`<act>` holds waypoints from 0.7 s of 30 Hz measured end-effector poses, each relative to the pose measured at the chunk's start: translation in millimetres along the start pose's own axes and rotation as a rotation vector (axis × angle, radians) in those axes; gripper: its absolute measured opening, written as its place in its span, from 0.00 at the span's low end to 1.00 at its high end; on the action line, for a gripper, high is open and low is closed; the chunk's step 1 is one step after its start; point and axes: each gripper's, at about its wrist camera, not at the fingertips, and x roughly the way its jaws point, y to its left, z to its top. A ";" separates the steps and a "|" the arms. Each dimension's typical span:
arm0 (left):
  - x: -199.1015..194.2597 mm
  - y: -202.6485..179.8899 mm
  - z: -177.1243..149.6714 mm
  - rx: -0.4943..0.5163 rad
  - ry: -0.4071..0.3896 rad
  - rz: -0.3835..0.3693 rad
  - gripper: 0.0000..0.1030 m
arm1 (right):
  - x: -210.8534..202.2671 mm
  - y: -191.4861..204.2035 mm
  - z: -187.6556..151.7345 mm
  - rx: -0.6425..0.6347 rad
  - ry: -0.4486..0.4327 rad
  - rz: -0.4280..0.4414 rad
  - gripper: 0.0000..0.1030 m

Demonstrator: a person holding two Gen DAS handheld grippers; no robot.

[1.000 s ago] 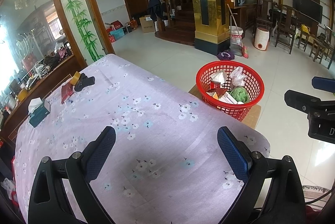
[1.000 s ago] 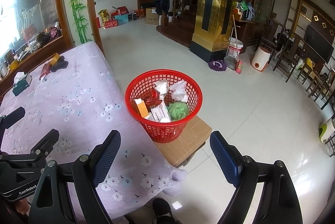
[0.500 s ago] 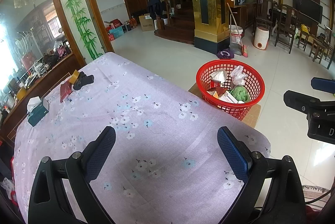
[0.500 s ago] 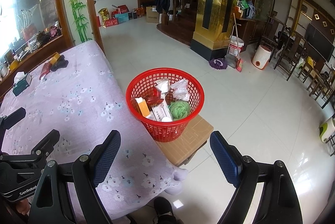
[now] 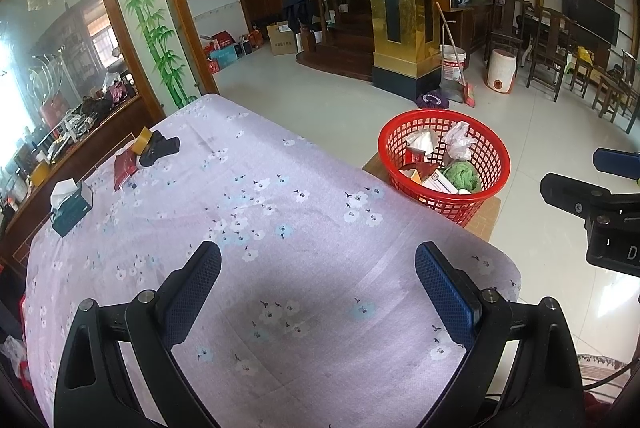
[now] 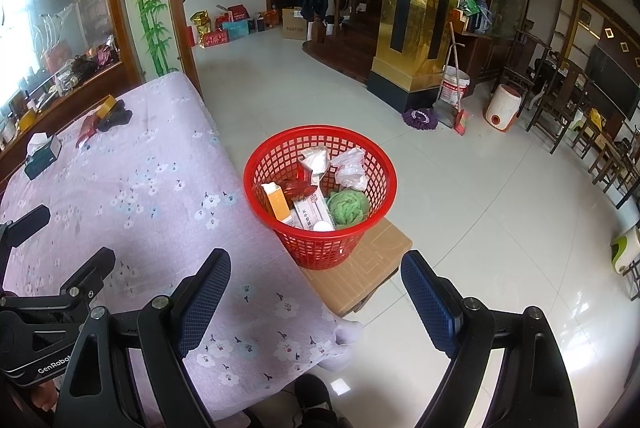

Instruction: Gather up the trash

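A red mesh basket (image 6: 256, 184) (image 5: 502, 164) stands on a cardboard box (image 6: 376, 264) beside the table. It holds several pieces of trash: an orange carton (image 6: 276, 202), a white box (image 6: 312, 212), a green ball (image 6: 347, 207), crumpled white wrappers (image 6: 350, 168). My right gripper (image 6: 316, 288) hovers open and empty in front of the basket, over the table's corner. My left gripper (image 5: 318, 284) is open and empty above the floral tablecloth (image 5: 240, 196). The right gripper's side (image 5: 600, 196) shows at the left wrist view's right edge.
At the table's far end lie a tissue box (image 5: 70, 202), a red packet (image 5: 125, 164), a tape roll (image 5: 142, 141) and a black item (image 5: 162, 148). Tiled floor (image 6: 480, 188) spreads to the right, with a golden pillar (image 6: 416, 8), bucket, broom and chairs beyond.
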 end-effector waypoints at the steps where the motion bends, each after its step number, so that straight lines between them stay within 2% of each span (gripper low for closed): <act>1: 0.6 0.2 -1.5 -0.002 0.001 0.001 0.94 | 0.6 0.6 -0.1 -0.001 0.001 0.001 0.87; 21: 0.1 -2.8 -2.0 -0.003 0.009 -0.007 0.94 | 7.1 -0.3 4.6 0.001 0.015 0.002 0.87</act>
